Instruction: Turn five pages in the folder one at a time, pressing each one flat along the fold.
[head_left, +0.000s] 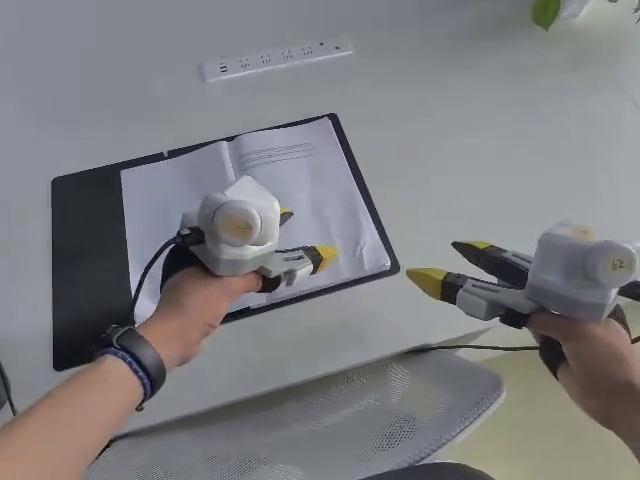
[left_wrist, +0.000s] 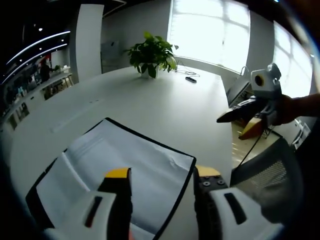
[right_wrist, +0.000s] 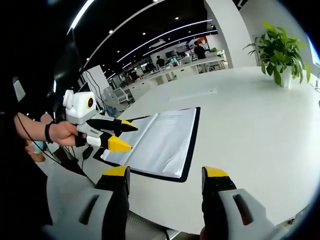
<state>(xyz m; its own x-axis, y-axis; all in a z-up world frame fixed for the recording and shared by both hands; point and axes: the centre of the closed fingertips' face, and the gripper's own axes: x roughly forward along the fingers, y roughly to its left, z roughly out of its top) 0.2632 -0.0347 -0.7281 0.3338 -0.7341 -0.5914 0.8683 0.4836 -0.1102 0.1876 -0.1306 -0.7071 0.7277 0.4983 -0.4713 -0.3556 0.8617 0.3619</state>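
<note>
White table (head_left: 480, 120) holds open folder (head_left: 250, 200), long axis crosswise.

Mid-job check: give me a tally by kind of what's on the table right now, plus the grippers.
Grippers: 2, left and right, both open
Folder: 1, lying open
Power strip: 1
Potted plant: 1
Small dark item near the plant: 1, too small to identify
Total: 6
</note>
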